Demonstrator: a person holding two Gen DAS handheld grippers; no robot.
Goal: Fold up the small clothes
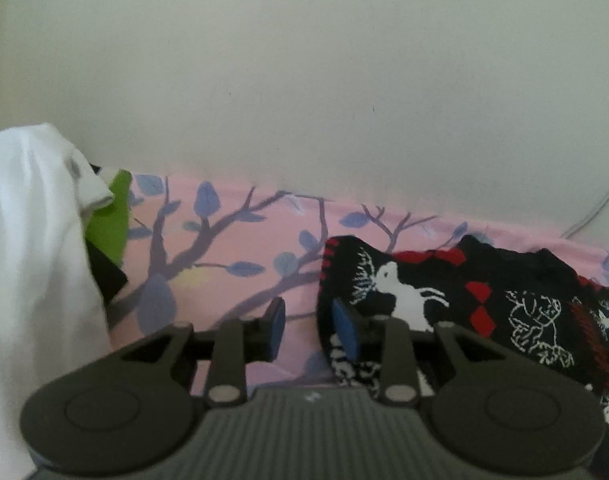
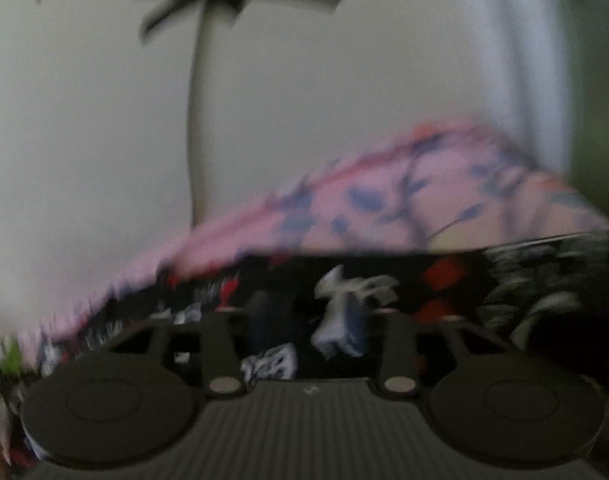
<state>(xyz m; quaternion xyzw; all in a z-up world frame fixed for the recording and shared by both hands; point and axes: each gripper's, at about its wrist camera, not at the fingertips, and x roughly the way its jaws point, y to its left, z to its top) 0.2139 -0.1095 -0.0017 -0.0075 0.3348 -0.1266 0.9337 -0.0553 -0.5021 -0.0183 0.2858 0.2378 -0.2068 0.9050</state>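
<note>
A black knit sweater (image 1: pixel 464 300) patterned with white animals and red diamonds lies rumpled at lower right; a white garment (image 1: pixel 28 260) hangs at far left.

view: badly blurred | my right gripper (image 2: pixel 310 326): fingers apart over black patterned garment (image 2: pixel 456 276); contact unclear | behind: pink leaf-print sheet (image 2: pixel 424 204); pale wall (image 2: pixel 84 140)

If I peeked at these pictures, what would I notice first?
The black sweater with white animals and red diamonds, lying on the pink sheet with blue branches, right of the open left tool. Then the big white cloth at far left, with something green peeking out beside it.
</note>
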